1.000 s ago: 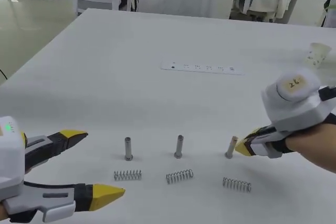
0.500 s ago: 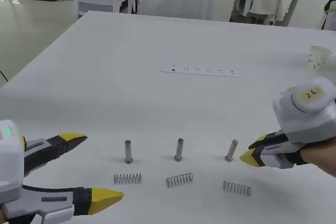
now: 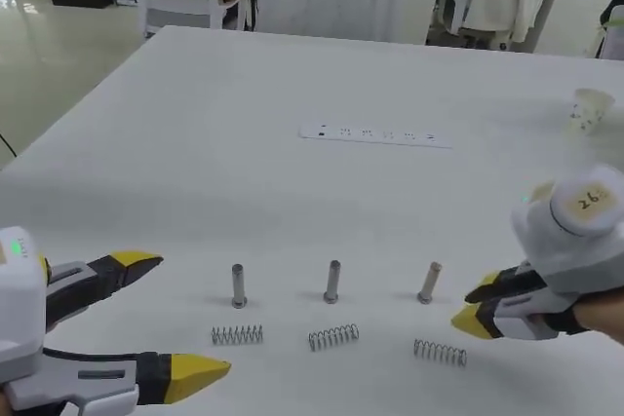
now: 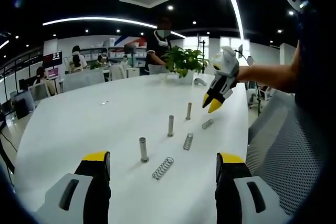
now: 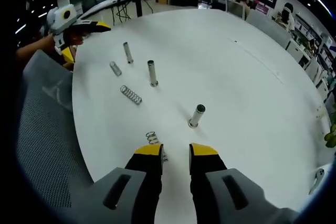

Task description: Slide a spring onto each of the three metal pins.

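Pulling back from the right pin (image 3: 430,282), the right gripper (image 3: 475,305) now sits at the lower right of the head view. A second ago its yellow tips were right at that pin. They have since dropped down and to the right, ending just above and beside the right spring (image 3: 440,352). Its jaws stand a little apart and hold nothing. In the right gripper view that spring lies just ahead of the left-hand jaw tip, with the pin upright a little further up the frame.

The left gripper (image 3: 180,314) stays at the lower left of the head view, jaws spread wide and empty, as it was before.

Further out, the middle pin (image 3: 333,281) and left pin (image 3: 237,284) stand in a row with the right one across the lower middle of the frame. The middle spring (image 3: 333,336) and left spring (image 3: 237,335) lie flat on the table (image 3: 292,94), each just below its pin.

No pin carries a spring, so the task looks barely begun. I judge the shift from pin to spring as the approach for a first pickup. The jaws would need to close across the coil without crushing it or letting it roll.
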A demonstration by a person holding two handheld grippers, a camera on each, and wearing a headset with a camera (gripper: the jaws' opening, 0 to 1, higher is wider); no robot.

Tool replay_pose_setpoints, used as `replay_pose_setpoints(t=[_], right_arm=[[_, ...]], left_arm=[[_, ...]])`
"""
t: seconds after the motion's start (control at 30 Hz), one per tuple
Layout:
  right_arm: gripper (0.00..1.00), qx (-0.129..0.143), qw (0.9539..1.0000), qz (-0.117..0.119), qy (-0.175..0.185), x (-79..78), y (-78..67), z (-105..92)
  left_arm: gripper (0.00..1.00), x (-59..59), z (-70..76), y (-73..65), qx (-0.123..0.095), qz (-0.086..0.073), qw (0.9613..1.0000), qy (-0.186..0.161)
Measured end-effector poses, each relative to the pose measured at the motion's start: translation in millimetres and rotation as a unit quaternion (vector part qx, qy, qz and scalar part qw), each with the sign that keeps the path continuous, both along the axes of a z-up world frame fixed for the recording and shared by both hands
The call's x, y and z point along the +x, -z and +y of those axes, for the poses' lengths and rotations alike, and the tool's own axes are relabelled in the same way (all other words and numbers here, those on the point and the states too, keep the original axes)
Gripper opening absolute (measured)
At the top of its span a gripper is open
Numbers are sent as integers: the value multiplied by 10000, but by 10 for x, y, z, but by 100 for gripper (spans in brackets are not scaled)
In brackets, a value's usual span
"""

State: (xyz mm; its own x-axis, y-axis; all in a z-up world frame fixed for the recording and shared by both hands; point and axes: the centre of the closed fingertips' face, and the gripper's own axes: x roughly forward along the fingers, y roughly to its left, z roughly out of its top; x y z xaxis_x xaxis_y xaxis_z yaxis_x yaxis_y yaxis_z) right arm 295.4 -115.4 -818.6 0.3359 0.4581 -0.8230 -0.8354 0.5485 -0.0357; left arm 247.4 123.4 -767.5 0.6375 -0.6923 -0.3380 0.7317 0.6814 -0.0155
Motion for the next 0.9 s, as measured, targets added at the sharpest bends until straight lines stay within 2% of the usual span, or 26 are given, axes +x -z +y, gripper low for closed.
replay_pose_setpoints(t=[0.37, 0.9], right_arm=[[17, -166, 9992, 210, -310, -150, 164, 1], [15, -467, 9952, 261, -817, -243, 310, 21]], left_arm=[[79, -11, -3, 9, 1, 10, 10000, -4], [78, -5, -5, 25, -30, 34, 10000, -27]])
